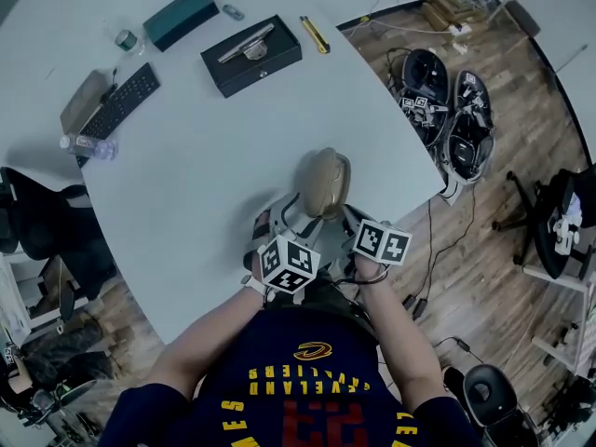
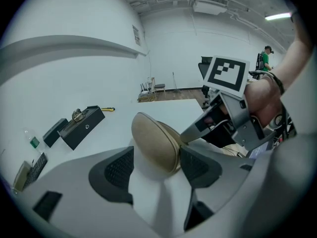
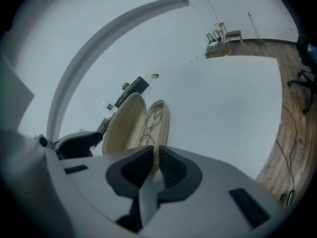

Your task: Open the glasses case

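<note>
Glasses case (image 1: 326, 182) sits partly open near the near edge of the white table (image 1: 186, 203), just in front of me, and the glasses (image 3: 151, 128) show in its lower half. My right gripper (image 3: 154, 168) has its jaws almost together, pinching the rim of that half. My left gripper (image 2: 158, 165) has its jaws spread wide around the domed tan lid, with one pad against the lid's edge. Toward the far edge lie a black box (image 1: 251, 54), a teal box (image 1: 180, 17) and a yellow knife (image 1: 315, 33). A keyboard (image 1: 121, 101) and a water bottle (image 1: 88, 145) are near the left edge. Cables trail over the wood floor (image 1: 484, 222) to the right. My forearms come in close together, and my right hand (image 2: 262, 98) sits just behind its marker cube.
</note>
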A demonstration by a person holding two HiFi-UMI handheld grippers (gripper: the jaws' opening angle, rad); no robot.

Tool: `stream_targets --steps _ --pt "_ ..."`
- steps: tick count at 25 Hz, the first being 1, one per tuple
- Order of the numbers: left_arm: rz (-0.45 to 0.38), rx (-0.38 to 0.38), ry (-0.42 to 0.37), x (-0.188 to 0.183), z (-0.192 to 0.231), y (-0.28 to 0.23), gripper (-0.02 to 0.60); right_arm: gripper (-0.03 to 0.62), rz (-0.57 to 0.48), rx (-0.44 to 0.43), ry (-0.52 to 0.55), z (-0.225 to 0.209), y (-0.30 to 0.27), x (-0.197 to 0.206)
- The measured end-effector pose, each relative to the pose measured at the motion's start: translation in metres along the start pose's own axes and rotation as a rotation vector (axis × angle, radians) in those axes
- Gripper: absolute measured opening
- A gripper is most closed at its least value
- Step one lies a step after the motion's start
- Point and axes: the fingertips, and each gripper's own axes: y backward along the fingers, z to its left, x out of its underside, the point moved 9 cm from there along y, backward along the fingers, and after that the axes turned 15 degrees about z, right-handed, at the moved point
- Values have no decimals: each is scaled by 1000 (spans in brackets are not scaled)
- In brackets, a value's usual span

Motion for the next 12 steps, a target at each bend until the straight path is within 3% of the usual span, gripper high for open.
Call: stream_targets --steps 12 --pt "-40 42 92 13 14 2 299 48 -16 33 7 3 0 1"
